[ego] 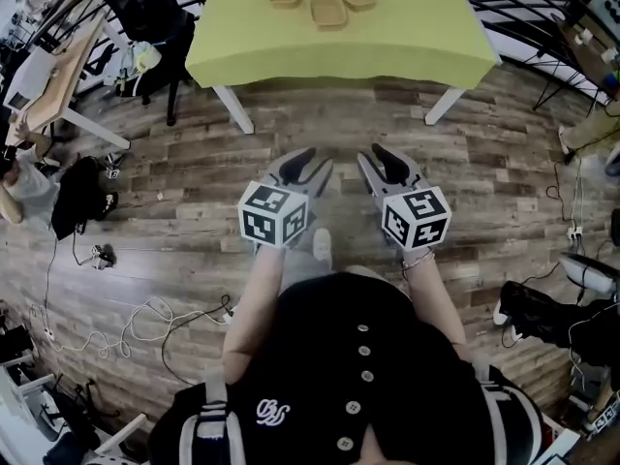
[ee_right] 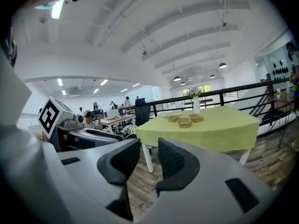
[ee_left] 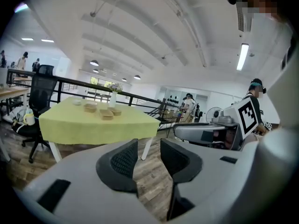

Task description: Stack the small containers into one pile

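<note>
Ahead, three shallow tan containers (ego: 328,12) sit unstacked; left gripper (ego: 315,163) and right gripper (ego: 373,158) jaws gape empty.

My left claw (ego: 312,163) and right claw (ego: 373,160) have smooth, matt grey plastic shells. Their pads (ee_left: 125,161) look like dark rubber with a fine ribbed texture. Under both claws the flooring (ego: 194,177) is streaky wood plank with a dull finish. Ahead of the claws, a smooth yellow-green cloth (ego: 407,37) drapes the table. The small containers (ego: 328,12) on it look like matt tan paper or fibre.
</note>
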A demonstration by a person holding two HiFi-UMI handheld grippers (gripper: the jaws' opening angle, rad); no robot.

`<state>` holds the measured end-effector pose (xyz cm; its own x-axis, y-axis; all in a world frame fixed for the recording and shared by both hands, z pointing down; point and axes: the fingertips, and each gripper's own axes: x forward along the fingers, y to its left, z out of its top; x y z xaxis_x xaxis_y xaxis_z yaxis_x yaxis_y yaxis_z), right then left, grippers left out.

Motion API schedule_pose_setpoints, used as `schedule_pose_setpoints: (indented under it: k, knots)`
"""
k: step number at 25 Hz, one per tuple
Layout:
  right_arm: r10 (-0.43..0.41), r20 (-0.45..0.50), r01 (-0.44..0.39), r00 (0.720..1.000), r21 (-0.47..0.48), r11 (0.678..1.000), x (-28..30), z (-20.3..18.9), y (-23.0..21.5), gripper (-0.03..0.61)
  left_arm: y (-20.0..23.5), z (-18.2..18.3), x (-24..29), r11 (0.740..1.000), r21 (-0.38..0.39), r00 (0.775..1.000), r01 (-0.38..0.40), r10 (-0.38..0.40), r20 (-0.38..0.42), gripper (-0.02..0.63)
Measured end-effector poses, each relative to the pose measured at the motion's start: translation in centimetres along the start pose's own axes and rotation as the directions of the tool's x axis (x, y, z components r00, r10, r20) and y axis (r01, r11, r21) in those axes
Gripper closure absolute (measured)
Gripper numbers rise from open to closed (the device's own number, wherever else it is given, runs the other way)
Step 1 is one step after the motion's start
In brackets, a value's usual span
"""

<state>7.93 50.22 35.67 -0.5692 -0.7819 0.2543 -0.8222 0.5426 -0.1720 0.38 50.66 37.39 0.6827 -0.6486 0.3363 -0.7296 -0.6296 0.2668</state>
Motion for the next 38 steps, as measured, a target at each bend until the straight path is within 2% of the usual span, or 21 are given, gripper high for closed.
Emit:
schedule_pose_setpoints:
  k: [7,14,21,26,33,38]
  knots:
    - [-0.039,0.008,0.039,0.999,0.014,0.999,5.9,1.8,-1.9,0.463,5.5,2.3,2.3,0.999,0.012,0.999,0.031,-0.031,-0.014,0.462]
    - [-0.049,-0.014,0.049,0.999,0.015,0.999,8.2,1.7,-3.0,0.463,7.2,1.9,3.8,0.999,-0.015,0.998,0.043,-0.043,-0.04,0.463]
    - [-0.07,0.024,0.07,0.997,0.014,0.997,11.5,3.0,-5.9,0.465,10.7,2.5,6.6,0.998,-0.05,0.999,0.027,-0.029,-0.045,0.465]
    - [-0.054,0.01,0.053,0.999,0.022,0.998,13.8,3.6,-8.9,0.465,12.6,4.2,9.4,0.999,-0.047,0.999,0.012,-0.014,-0.035,0.463]
    - [-0.035,-0.012,0.035,0.999,0.017,0.999,19.5,5.2,-13.7,0.465,17.5,7.8,15.2,0.999,-0.038,0.999,-0.002,0.0,-0.032,0.463]
    - [-0.017,0.009,0.017,1.0,0.02,1.0,23.2,8.0,-18.6,0.465,19.6,10.7,20.0,0.999,-0.045,0.999,-0.026,0.025,-0.026,0.453]
